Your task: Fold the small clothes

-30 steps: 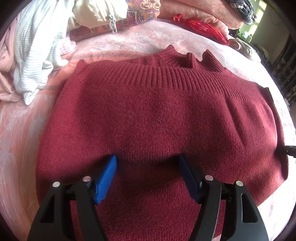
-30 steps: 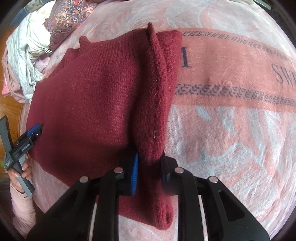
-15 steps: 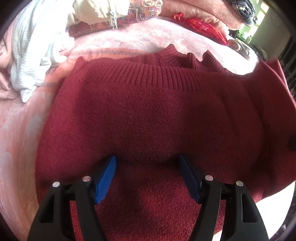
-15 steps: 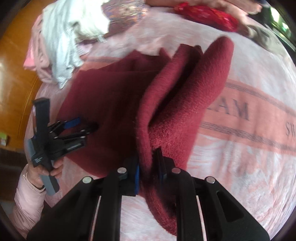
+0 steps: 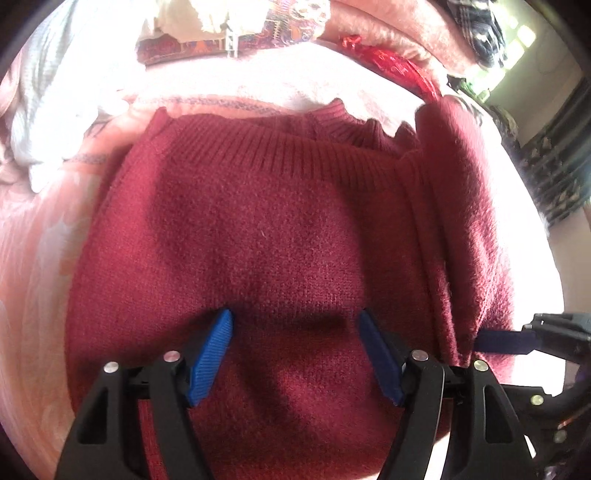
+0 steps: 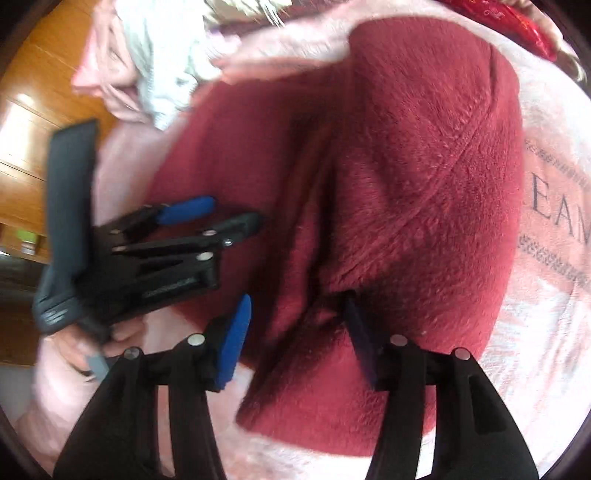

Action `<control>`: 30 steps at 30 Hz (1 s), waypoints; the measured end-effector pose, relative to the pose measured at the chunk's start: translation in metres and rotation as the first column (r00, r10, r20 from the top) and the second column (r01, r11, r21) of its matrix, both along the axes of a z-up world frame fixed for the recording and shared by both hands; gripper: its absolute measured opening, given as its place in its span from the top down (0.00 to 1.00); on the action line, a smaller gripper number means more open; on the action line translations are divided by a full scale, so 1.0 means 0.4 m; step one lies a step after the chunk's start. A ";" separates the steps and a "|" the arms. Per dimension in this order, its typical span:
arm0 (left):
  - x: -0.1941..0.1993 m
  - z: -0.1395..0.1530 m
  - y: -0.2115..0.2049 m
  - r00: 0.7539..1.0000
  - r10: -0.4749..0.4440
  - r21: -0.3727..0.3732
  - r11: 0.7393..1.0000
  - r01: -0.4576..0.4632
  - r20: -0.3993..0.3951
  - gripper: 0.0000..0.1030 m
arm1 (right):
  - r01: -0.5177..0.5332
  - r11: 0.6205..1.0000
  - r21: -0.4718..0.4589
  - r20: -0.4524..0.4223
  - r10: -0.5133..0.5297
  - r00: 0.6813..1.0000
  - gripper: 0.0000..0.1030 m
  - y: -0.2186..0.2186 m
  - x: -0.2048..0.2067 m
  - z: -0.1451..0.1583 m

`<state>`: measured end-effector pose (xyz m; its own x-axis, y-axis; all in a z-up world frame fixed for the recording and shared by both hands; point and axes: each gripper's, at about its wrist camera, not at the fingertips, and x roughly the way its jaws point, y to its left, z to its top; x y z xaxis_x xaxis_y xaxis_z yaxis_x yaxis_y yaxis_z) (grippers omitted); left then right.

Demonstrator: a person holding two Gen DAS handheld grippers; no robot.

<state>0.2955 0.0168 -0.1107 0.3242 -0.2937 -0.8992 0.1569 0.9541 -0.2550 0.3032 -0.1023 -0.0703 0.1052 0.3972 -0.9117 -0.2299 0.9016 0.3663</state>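
Observation:
A dark red knitted sweater (image 5: 280,236) lies on a pink blanket (image 5: 40,258), ribbed hem toward the far side. Its right side is folded over onto the body as a thick flap (image 6: 424,177). My left gripper (image 5: 295,325) is open, its blue pads resting on the sweater's middle. My right gripper (image 6: 295,314) is open just at the near edge of the folded flap, which lies loose between its fingers. The left gripper also shows in the right wrist view (image 6: 207,218), and a blue finger of the right gripper shows at the sweater's right edge in the left wrist view (image 5: 502,341).
A heap of white and pale pink clothes (image 5: 48,110) lies at the far left. A patterned cloth (image 5: 258,33) and a red bag (image 5: 391,62) lie at the far edge. Wooden floor (image 6: 33,122) shows left of the bed.
My right gripper carried the sweater's right side up and over toward the left, then opened and let the flap drop onto the body. My left gripper stayed open on the sweater.

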 end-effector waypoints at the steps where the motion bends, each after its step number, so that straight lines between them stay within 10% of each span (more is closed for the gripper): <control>1: 0.001 0.009 0.005 1.000 0.015 -0.014 1.000 -0.015 -0.008 0.34 | 0.010 1.000 0.021 0.002 -0.010 1.000 0.57 -0.018 -0.006 0.012; 10: -0.008 0.079 -0.107 0.999 -0.032 -0.148 0.989 0.029 -0.019 0.28 | 0.127 0.975 0.180 -0.037 -0.122 0.992 0.59 -0.200 -0.094 0.067; 30: 0.020 0.084 -0.284 0.993 -0.110 -0.344 0.935 0.087 -0.048 0.22 | 0.101 0.990 0.100 -0.037 -0.098 0.995 0.59 -0.273 -0.158 -0.026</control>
